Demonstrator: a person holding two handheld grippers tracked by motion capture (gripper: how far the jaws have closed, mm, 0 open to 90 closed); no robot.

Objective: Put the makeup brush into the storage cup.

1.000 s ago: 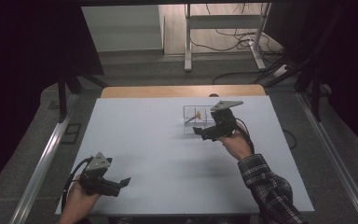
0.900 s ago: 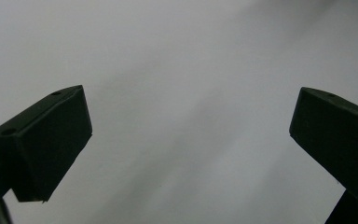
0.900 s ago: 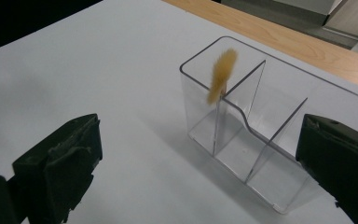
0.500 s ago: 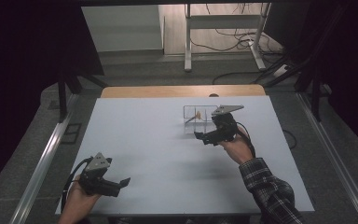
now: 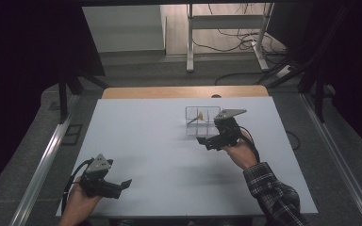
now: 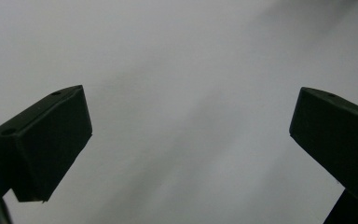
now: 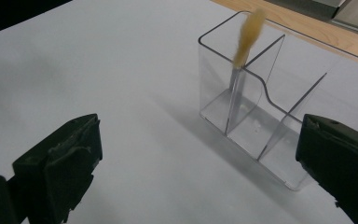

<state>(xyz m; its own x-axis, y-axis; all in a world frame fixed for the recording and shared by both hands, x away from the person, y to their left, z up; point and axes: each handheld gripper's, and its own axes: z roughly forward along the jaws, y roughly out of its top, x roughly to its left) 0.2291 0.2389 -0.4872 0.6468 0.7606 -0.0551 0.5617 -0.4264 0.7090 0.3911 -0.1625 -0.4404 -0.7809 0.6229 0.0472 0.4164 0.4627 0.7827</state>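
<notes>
A clear plastic organizer (image 5: pixel 202 120) (image 7: pixel 261 107) with several compartments stands on the white table (image 5: pixel 169 155) toward the back right. A brush with a tan bristle tip (image 7: pixel 249 32) (image 5: pixel 200 115) leans inside its far left compartment. My right gripper (image 5: pixel 202 140) (image 7: pixel 200 154) is open just in front of the organizer, with nothing between its jaws. At the table's front left, my left gripper (image 5: pixel 125 184) (image 6: pixel 191 140) is open over bare table and holds nothing.
A wooden strip (image 5: pixel 184 91) runs along the table's far edge. Metal rails (image 5: pixel 42 162) flank the table on both sides. Beyond it stand a stand's legs (image 5: pixel 188 42) and cables on the floor (image 5: pixel 235 44).
My right gripper has drawn back slightly toward the person, away from the organizer. The left gripper has stayed put.
</notes>
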